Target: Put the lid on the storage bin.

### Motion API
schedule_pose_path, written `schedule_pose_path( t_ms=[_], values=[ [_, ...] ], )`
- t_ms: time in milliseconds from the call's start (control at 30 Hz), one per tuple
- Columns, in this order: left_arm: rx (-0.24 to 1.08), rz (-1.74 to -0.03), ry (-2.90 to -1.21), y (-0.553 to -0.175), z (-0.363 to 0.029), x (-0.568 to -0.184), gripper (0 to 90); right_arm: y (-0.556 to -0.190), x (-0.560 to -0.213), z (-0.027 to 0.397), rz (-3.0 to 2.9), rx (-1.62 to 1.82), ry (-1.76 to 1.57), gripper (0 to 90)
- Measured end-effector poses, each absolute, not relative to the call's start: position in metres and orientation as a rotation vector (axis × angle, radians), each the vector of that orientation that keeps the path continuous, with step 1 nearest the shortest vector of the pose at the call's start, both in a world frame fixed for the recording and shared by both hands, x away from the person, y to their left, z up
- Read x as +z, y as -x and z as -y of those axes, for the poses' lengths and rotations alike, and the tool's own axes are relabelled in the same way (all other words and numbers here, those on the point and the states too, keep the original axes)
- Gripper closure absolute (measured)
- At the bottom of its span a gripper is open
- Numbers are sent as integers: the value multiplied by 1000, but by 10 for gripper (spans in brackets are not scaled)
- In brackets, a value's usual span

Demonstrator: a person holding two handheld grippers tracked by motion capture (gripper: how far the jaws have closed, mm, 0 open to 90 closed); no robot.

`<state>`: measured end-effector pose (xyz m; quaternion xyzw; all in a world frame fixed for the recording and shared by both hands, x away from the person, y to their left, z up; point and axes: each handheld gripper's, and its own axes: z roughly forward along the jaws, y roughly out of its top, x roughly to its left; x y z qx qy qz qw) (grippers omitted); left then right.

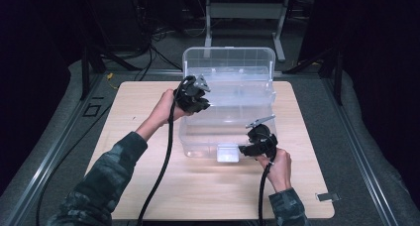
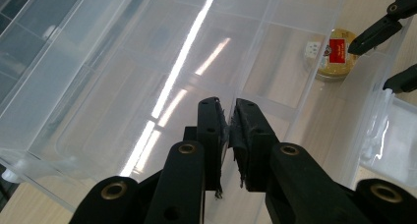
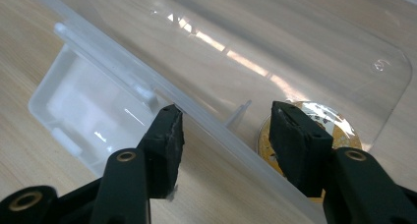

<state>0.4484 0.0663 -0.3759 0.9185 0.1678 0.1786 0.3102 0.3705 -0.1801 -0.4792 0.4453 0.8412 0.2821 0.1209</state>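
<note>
Pinching almost fully closed, the left gripper [image 2: 228, 130] has its pads on a thin clear edge of the inner tray [image 2: 147, 86] of the plastic box [image 1: 228, 107]; exactly what it clamps is hard to tell. Right gripper [image 3: 223, 135] stands about half open, jaws straddling the box's front wall: one jaw outside by the white latch [image 3: 83, 116], the other inside, just over a round yellow tin [image 3: 339, 128], pads pressing nothing. The tin lies on the box floor, near the front right corner. Its label is red and gold with a small white sticker [image 2: 311, 49]; writing too small to read. Box lid [image 1: 228, 57] stands raised at the back. Box sits on a wooden table [image 1: 198, 186].
</note>
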Motion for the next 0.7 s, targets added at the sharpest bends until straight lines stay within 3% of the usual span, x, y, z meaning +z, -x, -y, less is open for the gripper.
schedule_pose_path(
  t_ms=[700],
  values=[
    [481, -436, -2414, -440, -69, -387, 801, -380, -479, 178, -2437, 813, -1312, 469]
  ],
)
